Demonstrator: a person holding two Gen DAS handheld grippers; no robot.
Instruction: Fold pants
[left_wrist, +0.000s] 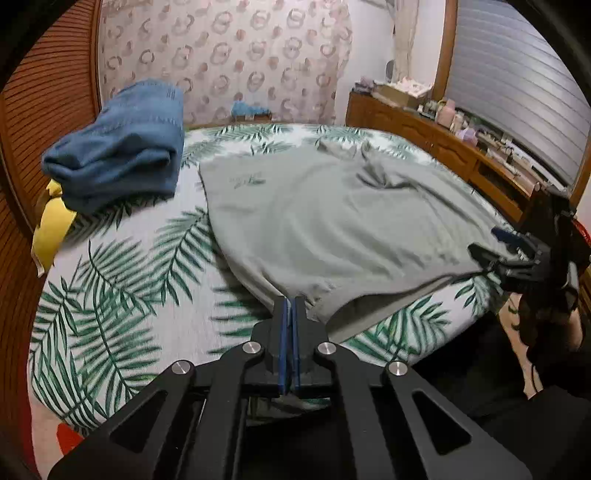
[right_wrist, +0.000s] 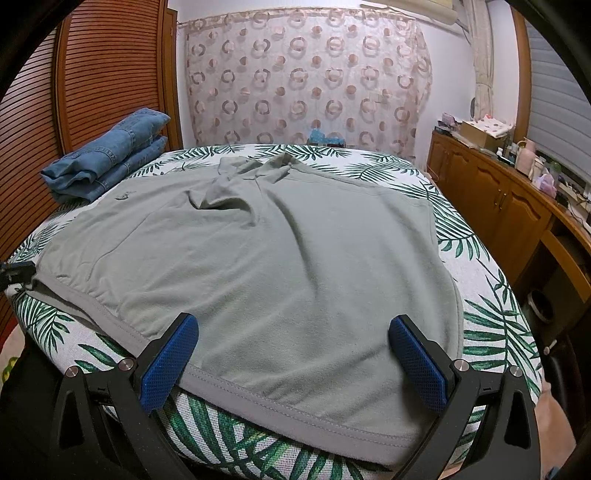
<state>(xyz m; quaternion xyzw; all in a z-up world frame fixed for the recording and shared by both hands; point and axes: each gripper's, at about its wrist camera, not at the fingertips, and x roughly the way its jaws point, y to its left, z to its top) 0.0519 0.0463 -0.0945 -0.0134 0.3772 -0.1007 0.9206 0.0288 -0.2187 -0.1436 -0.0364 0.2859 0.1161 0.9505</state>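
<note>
A grey-green polo shirt (right_wrist: 280, 258) lies spread flat on the leaf-print bed (right_wrist: 491, 295), collar at the far end, hem toward me. It also shows in the left wrist view (left_wrist: 332, 221). My left gripper (left_wrist: 290, 306) is shut on the hem's near left corner. My right gripper (right_wrist: 291, 354) is open, its blue pads (right_wrist: 170, 358) wide apart over the hem's right part; in the left wrist view it (left_wrist: 506, 251) sits at the hem's far right edge. Folded blue jeans (right_wrist: 107, 162) lie at the bed's far left corner.
A yellow cloth (left_wrist: 51, 225) lies under the jeans (left_wrist: 122, 155) at the bed's left edge. A wooden slatted door (right_wrist: 107, 74) stands at left. A low wooden cabinet (right_wrist: 509, 199) with clutter runs along the right. A patterned curtain (right_wrist: 306, 77) hangs behind the bed.
</note>
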